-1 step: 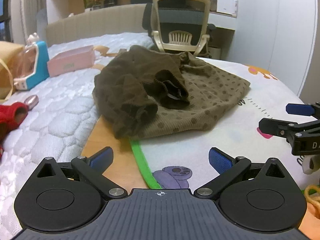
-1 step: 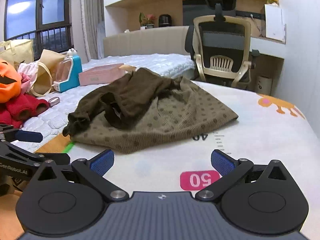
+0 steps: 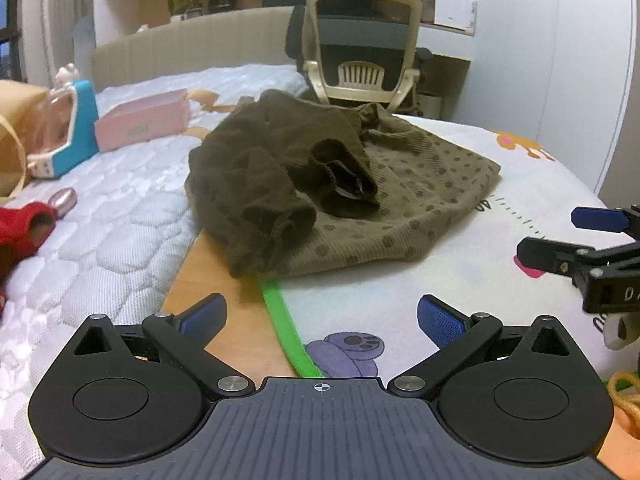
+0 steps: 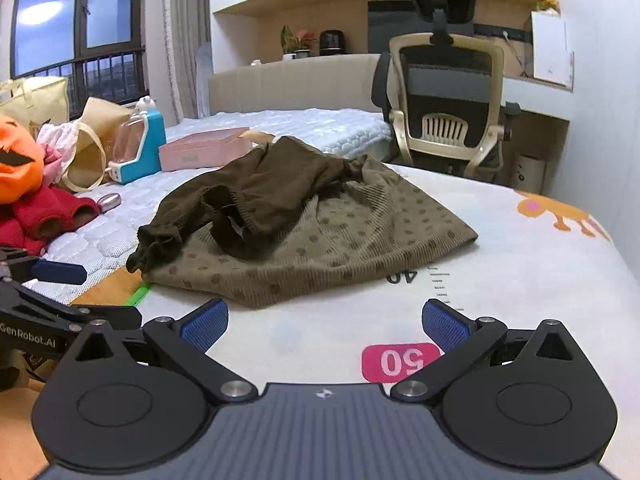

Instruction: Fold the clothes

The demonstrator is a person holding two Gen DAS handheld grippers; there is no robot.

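Note:
A crumpled brown garment [image 3: 340,200] lies on a white cartoon-print mat [image 3: 460,280] spread over the bed. Its olive dotted body is spread flat, with darker brown sleeves bunched on top. In the right wrist view the garment [image 4: 312,232] is straight ahead. My left gripper [image 3: 320,318] is open and holds nothing; it hovers short of the garment's near left edge. My right gripper [image 4: 325,321] is also open and holds nothing, in front of the garment's near hem. Each gripper shows in the other's view: the right gripper [image 3: 560,236] and the left gripper [image 4: 86,292].
The mat's green border [image 3: 280,320] runs beside a quilted white mattress [image 3: 100,240]. To the left are a pink box [image 3: 140,126], a blue and white toy case [image 3: 68,132], red cloth [image 4: 48,216], an orange pumpkin toy [image 4: 16,160] and a tan bag [image 4: 92,140]. An office chair [image 4: 448,92] stands behind the bed.

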